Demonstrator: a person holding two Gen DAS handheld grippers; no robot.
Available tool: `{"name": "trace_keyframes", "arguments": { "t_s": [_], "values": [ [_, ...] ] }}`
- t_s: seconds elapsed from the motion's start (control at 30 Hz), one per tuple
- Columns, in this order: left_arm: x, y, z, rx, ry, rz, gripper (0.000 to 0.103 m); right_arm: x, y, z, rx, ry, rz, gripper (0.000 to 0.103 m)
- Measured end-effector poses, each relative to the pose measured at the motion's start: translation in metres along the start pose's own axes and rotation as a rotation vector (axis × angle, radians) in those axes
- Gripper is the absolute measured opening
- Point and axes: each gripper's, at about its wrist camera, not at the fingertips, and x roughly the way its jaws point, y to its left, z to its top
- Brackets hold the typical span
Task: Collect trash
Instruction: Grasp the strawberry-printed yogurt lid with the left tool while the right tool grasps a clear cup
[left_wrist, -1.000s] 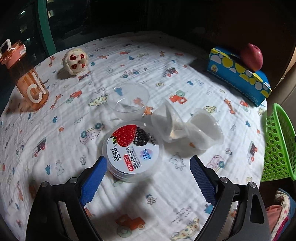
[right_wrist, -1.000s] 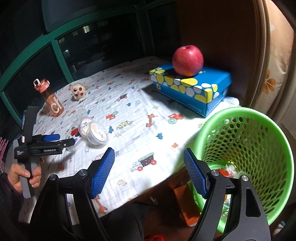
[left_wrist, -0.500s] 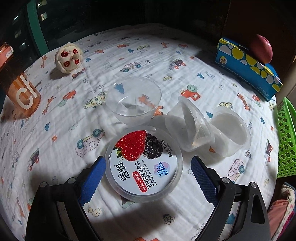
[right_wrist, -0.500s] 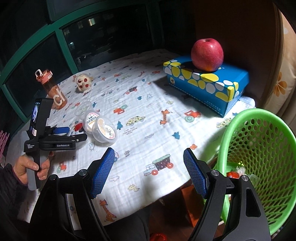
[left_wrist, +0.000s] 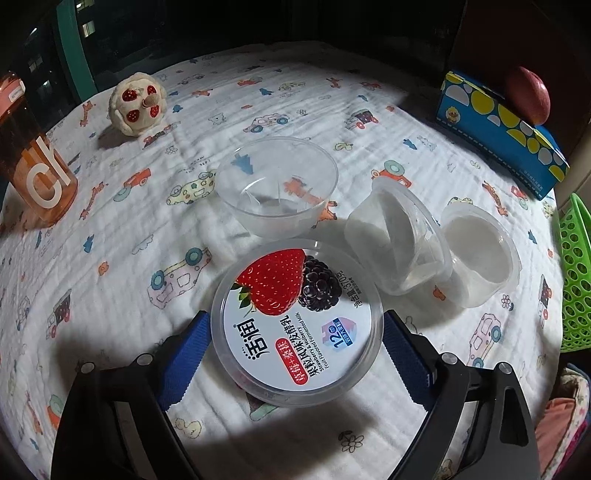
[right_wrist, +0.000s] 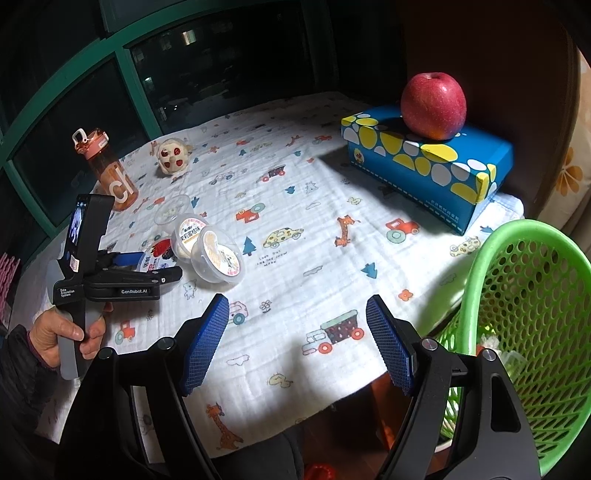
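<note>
the counter (right_wrist: 295, 229) is round, covered by a white cloth printed with cars and giraffes. at its near right edge stands the green basket (right_wrist: 532, 317), with some trash already in its bottom. on the far right lies a blue tissue box (right_wrist: 428, 166) with a red apple (right_wrist: 433, 105) on top. at the far left stand an orange bottle (right_wrist: 110, 171) and, just beside it, a small plush toy (left_wrist: 136, 103). the trash sits left of centre: a yogurt tub (left_wrist: 295, 325) with a strawberry lid, a clear empty cup (left_wrist: 277, 190) beyond it, and two more plastic cups (left_wrist: 399, 245) tipped on their sides to its right, touching each other. the left claw (left_wrist: 295, 360), held by a hand (right_wrist: 68, 332), is spread wide with the yogurt tub between its blue pads; a small gap shows on each side, so nothing is gripped. the right claw (right_wrist: 295, 341) hangs open and empty over the near edge of the cloth, beside the basket.
</note>
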Motion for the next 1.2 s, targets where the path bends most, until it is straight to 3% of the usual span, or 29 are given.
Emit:
{"name": "trace_keyframes", "arguments": {
  "t_s": [0.67,1.2],
  "values": [
    [-0.074,0.052,-0.033,-0.144,-0.094,0.059,0.088,0.07,0.058,0.014,-0.11,0.091,0.118,0.076],
    [-0.082,0.052,-0.037,-0.171,-0.109,0.038,0.088,0.135,0.086,0.022,-0.175,0.16,0.09,0.049]
  ]
}}
